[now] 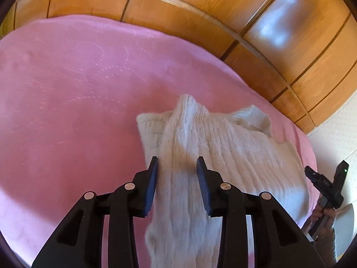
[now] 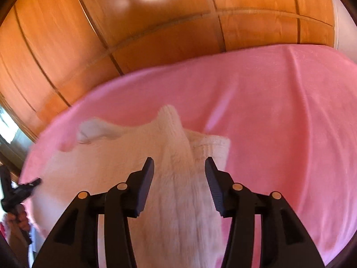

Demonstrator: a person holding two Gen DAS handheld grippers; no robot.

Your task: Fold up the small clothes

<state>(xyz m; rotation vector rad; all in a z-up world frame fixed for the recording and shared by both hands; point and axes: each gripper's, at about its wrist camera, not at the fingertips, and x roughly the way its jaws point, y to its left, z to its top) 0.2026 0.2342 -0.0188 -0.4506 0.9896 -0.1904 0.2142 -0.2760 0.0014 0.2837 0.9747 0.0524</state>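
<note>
A small white ribbed knit sweater point(image 1: 223, 151) lies on a pink blanket point(image 1: 67, 89). In the left wrist view my left gripper point(image 1: 177, 163) is open, its jaws on either side of a folded-in sleeve strip that runs toward the camera. The right wrist view shows the same sweater point(image 2: 178, 178) with my right gripper point(image 2: 179, 164) open, its jaws also on either side of a raised strip of knit. The other gripper shows at the edge of each view, at the right edge of the left wrist view point(image 1: 325, 183) and at the left edge of the right wrist view point(image 2: 20, 192). Neither holds cloth.
The pink blanket point(image 2: 279, 122) covers a bed. Wooden wardrobe panels point(image 1: 223, 11) stand behind it, also in the right wrist view point(image 2: 111, 33). A white wall point(image 1: 334, 129) is at the right, and a hand point(image 1: 323, 214) grips the other tool.
</note>
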